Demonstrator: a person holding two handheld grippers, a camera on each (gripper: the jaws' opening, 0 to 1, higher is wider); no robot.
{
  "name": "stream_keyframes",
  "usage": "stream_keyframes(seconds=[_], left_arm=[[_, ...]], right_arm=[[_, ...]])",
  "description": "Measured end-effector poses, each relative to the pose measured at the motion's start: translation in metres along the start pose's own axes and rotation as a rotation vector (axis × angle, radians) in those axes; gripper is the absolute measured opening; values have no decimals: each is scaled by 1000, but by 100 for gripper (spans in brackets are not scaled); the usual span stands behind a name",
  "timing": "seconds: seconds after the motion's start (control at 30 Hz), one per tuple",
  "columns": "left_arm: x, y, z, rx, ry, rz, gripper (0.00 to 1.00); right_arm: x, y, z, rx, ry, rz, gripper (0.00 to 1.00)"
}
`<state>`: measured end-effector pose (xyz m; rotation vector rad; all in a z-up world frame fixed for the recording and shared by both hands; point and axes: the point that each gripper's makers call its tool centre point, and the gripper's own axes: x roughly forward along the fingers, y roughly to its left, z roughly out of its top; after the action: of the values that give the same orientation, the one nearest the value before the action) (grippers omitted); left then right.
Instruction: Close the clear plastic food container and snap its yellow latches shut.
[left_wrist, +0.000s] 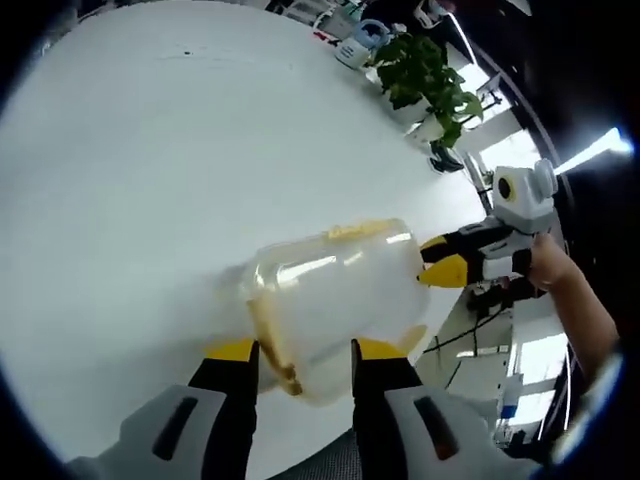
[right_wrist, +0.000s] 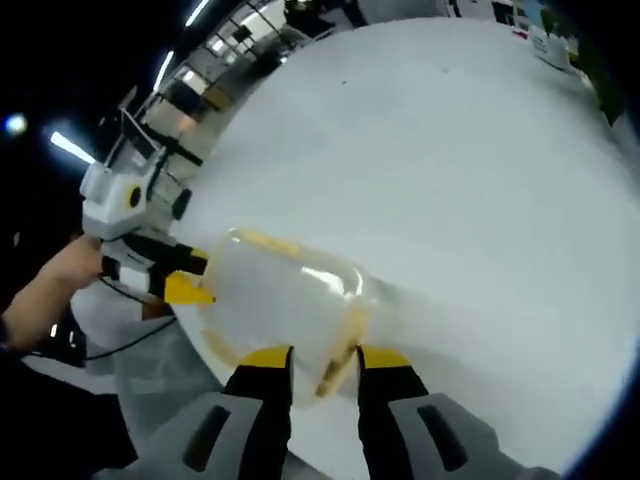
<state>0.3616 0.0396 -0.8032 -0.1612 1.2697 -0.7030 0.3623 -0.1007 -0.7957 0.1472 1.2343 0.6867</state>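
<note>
With both grippers bracketing the container (left_wrist: 335, 300) over the table (left_wrist: 150, 150), our left gripper (left_wrist: 300, 362) and right gripper (right_wrist: 322, 365) clamp opposite ends; we're mid-close, next pressing yellow latches (left_wrist: 275, 350) shut.

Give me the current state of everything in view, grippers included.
Clear plastic food container with yellow latches: lifted off the table, tilted, held between both grippers; latch state too blurred to tell.
Left gripper: jaws either side of one end of the container, closed on it.
Right gripper: jaws straddling the opposite end, closed on it.
Round white table: bare under the container.
Green potted plant: upright at the table's far edge.
</note>
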Motion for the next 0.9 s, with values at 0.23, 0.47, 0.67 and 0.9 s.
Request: stream_keyframes(seconds=[0.23, 0.47, 0.67, 0.9], left_arm=[[-8, 6, 4, 113, 5, 61, 38], [-17, 9, 3, 197, 12, 88, 39], [-18, 1, 9, 316, 1, 106, 38], [-17, -5, 7, 418, 36, 112, 36]], right_arm=[[-4, -1, 0, -72, 10, -24, 18], [-9, 0, 5, -129, 0, -35, 17], [-8, 0, 11, -219, 1, -52, 18], [-9, 4, 14, -261, -11, -53, 17]])
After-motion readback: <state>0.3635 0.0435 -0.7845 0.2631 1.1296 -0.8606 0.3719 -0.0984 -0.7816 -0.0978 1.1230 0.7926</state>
